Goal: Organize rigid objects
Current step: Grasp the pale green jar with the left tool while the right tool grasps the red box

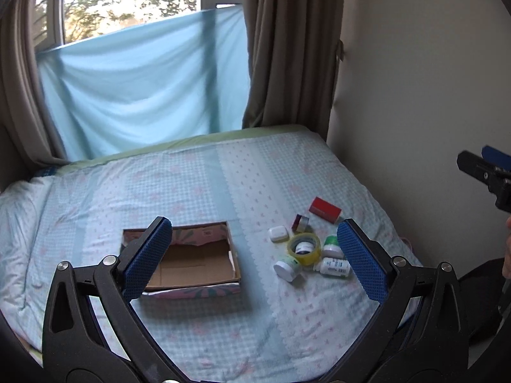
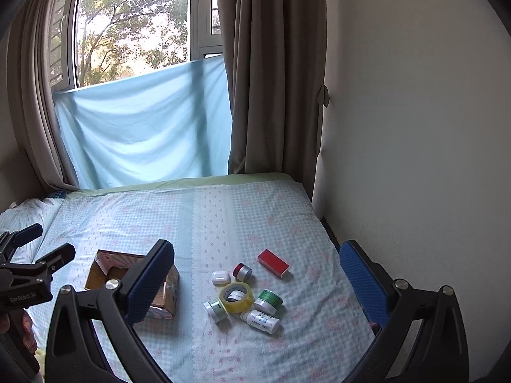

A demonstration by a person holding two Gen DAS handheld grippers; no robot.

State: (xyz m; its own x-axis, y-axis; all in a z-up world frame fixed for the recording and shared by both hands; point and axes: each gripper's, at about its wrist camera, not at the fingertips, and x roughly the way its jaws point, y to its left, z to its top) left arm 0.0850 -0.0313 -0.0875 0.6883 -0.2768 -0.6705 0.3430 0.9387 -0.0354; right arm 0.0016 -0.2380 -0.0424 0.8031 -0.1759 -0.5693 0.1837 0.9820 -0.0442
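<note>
left claw [image 1: 252, 252] fills the bottom of its own view, blue pads spread wide, nothing between them, held above the bed [image 1: 198, 185] and aimed between the box and the pile. right claw [image 2: 255, 274] is the same in its view: wide, empty, hanging over the pile side. neither touches anything.

cardboard box [image 1: 191, 261] sits open-topped on the bed's left, looks empty, patterned paper on its outer walls. likely the target bin, so it makes sense that it lies just beside the clutter with a bare strip of sheet between.

the pile is to the right of the box, all loose on the sheet: yellow tape roll [image 1: 304, 249] lying flat with a small jar inside its ring, white earbud case [image 1: 278, 233] just behind it, small red-lidded tin [image 1: 300, 222] on its side, red box [image 1: 325, 209] furthest back and a bit apart. in front, a white-capped jar [image 1: 286, 268] tipped over touching the tape, a green-lidded jar [image 1: 332, 246] and a white pill bottle [image 1: 335, 266] lying down. labels too small to read.

judgement: nothing packed yet, task at its start. the right claw is better placed for the pile, the left for steadying the box. round items on soft bedding may roll when nudged; the tape roll with the jar inside could drag it along.
</note>
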